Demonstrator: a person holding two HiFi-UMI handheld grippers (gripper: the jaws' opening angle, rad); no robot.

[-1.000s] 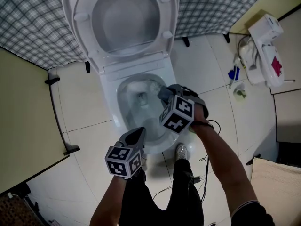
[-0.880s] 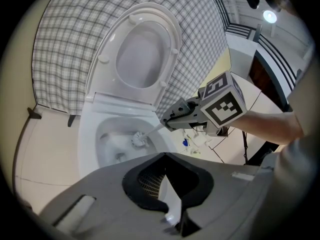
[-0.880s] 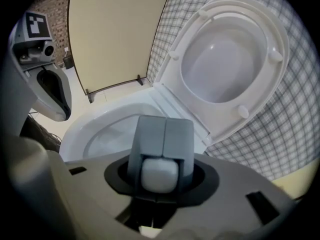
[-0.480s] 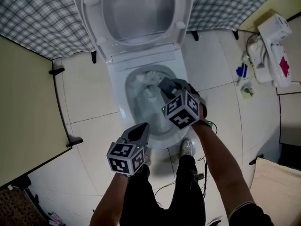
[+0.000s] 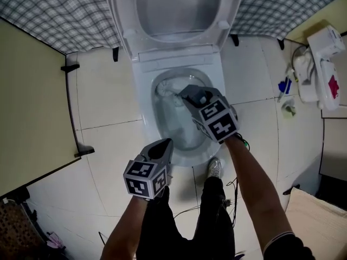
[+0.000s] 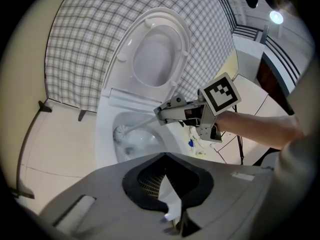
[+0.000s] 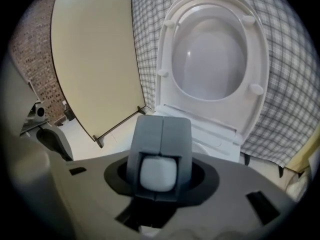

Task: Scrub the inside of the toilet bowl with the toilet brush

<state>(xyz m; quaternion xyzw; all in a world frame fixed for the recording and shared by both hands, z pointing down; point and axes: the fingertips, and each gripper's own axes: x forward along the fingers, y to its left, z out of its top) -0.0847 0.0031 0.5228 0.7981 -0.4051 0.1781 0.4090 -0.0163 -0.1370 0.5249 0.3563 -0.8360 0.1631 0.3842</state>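
Observation:
The white toilet bowl stands with its lid and seat raised. My right gripper reaches over the bowl, shut on the white handle of the toilet brush. The brush head lies against the bowl's inner wall at the back left. In the left gripper view the right gripper holds the brush handle slanting down to the brush head. In the right gripper view the grey fingers clasp the handle's end. My left gripper hovers at the bowl's front left rim, shut and holding nothing.
A beige partition panel with a black foot stands on the left. A checked wall runs behind the toilet. A white device and a blue item lie on the floor at right. Cables trail by the person's shoe.
My right gripper has rolled and pushed the brush head from the middle of the bowl toward its back left wall. The left gripper has hardly shifted beside the front rim.

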